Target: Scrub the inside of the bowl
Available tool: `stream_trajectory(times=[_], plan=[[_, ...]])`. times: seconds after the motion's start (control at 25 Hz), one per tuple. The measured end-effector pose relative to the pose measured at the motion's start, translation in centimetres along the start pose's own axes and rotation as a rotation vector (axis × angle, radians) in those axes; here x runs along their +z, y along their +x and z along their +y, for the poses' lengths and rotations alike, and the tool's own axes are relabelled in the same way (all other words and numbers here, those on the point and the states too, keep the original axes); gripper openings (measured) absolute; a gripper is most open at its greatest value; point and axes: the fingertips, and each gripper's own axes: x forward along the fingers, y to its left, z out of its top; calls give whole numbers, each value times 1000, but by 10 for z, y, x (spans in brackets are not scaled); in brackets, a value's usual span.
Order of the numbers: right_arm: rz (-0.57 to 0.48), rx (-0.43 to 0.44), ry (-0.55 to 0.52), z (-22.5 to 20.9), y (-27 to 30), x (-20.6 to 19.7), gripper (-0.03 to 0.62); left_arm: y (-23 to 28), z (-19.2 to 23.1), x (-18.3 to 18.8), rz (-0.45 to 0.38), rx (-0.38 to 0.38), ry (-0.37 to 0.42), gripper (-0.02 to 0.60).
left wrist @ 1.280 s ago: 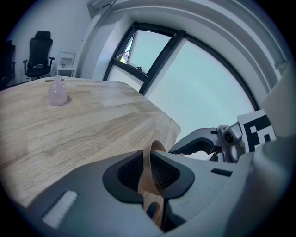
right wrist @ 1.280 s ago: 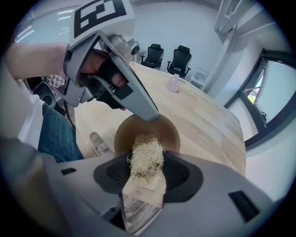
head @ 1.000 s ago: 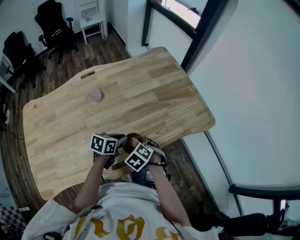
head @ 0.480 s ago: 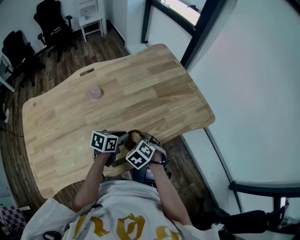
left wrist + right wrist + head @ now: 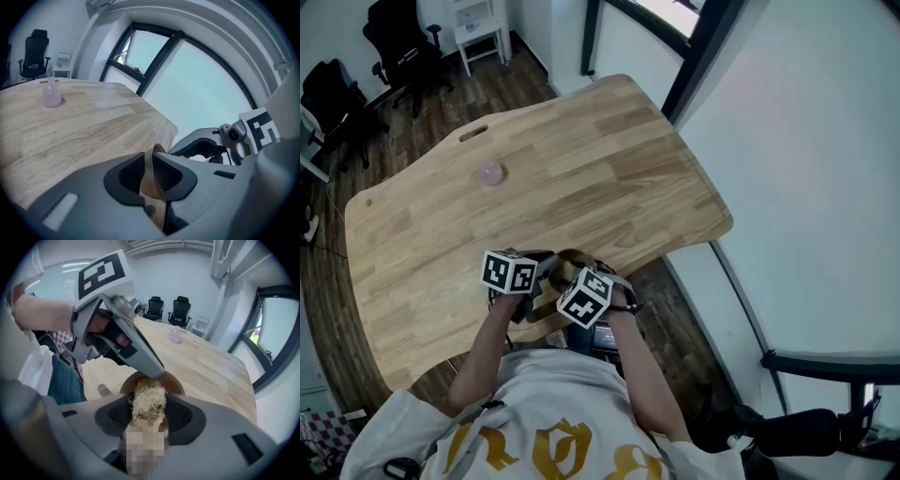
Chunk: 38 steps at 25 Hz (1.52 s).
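- Bowl [image 5: 174,381], brown and thin-walled, sits low in the middle of the head view, at the near edge of the wooden worktop [image 5: 581,169]. The two grippers held over it cover most of it.
- The left gripper [image 5: 149,171] has its fingers [image 5: 131,172] closed on the bowl's rim. In the left gripper view the wall runs edge-on between the ribbed pads, with one finger on each side of it.
- The right gripper [image 5: 149,414] has its fingers [image 5: 180,416] clamped on a scrubber [image 5: 147,397], a pale tuft of straw-like fibres that sticks out past the fingertips.
- In the right gripper view the scrubber's tip overlaps the bowl's opening at the centre of the frame. Whether the fibres touch the inner surface cannot be told.
- The left gripper's grey body crosses the upper left of that view, and its tip meets the bowl's far rim just above the scrubber.
- A small pink bottle [image 5: 490,173] stands upright on the worktop toward the upper left of the head view, well apart from the bowl.
- Black office chairs [image 5: 394,42] and a white side table [image 5: 478,33] stand on the dark wood floor [image 5: 431,108] in the upper left corner.
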Motion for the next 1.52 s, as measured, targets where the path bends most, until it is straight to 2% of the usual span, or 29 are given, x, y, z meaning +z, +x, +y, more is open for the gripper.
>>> stream_trajectory(times=[0.12,0.24,0.4,0.6,0.84,1.08,1.32,1.52], plan=[[-12,57,4,11,1,2,184,-2,3,1,-1,12,14,48],[3,64,9,15,4,0,184,-2,5,-1,0,12,6,48],[31,5,34,5,10,0,184,-1,6,2,2,11,6,48],[55,-16,15,1,11,-1,184,-1,8,2,0,14,3,48],[84,-153,41,-26,9,-10,184,0,8,6,-10,7,-12,47],[27,-165,102,-33,5,-7,184,-2,11,8,-32,8,-50,48],[-108,-126,211,-38,4,7,184,-8,38,10,-76,71,-92,41],[-165,-105,277,-49,6,10,184,-5,60,8,-79,101,-139,41]])
